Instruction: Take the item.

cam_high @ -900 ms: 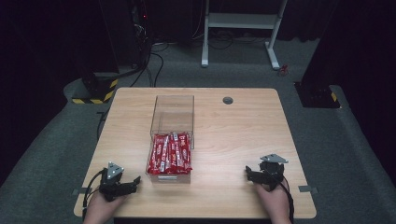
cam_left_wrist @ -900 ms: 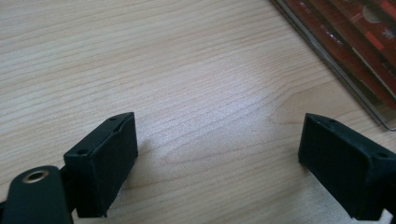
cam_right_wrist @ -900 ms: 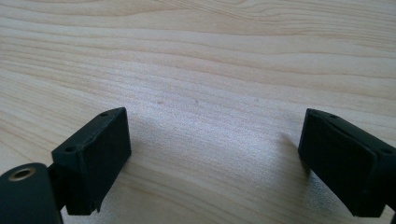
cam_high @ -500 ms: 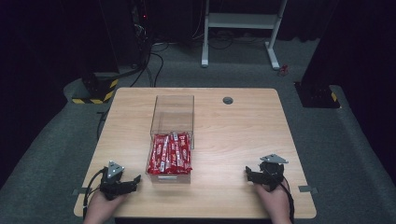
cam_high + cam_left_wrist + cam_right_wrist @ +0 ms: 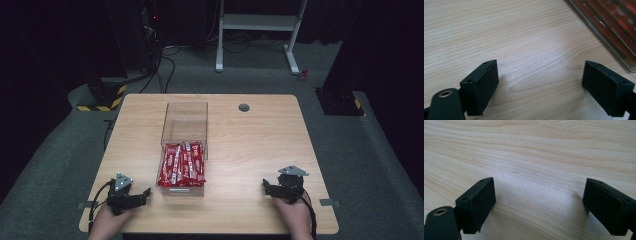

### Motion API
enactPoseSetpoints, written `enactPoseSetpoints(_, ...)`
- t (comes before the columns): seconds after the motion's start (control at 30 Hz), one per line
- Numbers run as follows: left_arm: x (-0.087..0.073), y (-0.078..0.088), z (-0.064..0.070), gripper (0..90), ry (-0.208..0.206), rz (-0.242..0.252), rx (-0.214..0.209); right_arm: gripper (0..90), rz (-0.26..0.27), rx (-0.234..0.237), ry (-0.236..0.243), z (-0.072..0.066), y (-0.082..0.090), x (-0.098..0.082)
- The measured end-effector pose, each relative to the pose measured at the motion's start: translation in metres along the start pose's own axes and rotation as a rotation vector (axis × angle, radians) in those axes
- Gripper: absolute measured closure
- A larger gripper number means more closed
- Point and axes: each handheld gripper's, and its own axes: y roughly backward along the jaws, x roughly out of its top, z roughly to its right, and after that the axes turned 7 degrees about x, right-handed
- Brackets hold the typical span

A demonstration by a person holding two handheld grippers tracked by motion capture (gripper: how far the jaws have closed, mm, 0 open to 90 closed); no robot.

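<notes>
— Both grippers sit low at the near edge of the table (image 5: 250, 140), jaws spread wide with nothing but bare wood between them. The left gripper (image 5: 131, 197) rests just left of the clear box (image 5: 184, 131); the right gripper (image 5: 280, 189) is well apart from it, off to the right.

— And the red packets (image 5: 181, 164)?

— Piled in the near end of the box, whose far half looks empty. It seems no pick has begun. Likely next: the left gripper swings right, rises over the near wall and closes on one packet.
</notes>
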Motion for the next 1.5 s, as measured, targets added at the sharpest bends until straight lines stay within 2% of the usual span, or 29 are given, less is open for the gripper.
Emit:
enactPoseSetpoints(0.33,0.0,0.0,0.0,14.2,0.002,-0.001,-0.002,15.8,0.005,0.016,0.004,-0.001,0.002,0.001)
enactPoseSetpoints(0.83,-0.001,0.002,0.0,14.2,-0.006,-0.002,-0.013,18.1,0.069,0.059,0.054,-0.019,0.009,0.009)
enactPoseSetpoints(1.5,-0.002,0.002,0.0,14.2,-0.012,0.0,-0.016,21.4,0.069,0.105,0.095,-0.038,0.007,0.012)
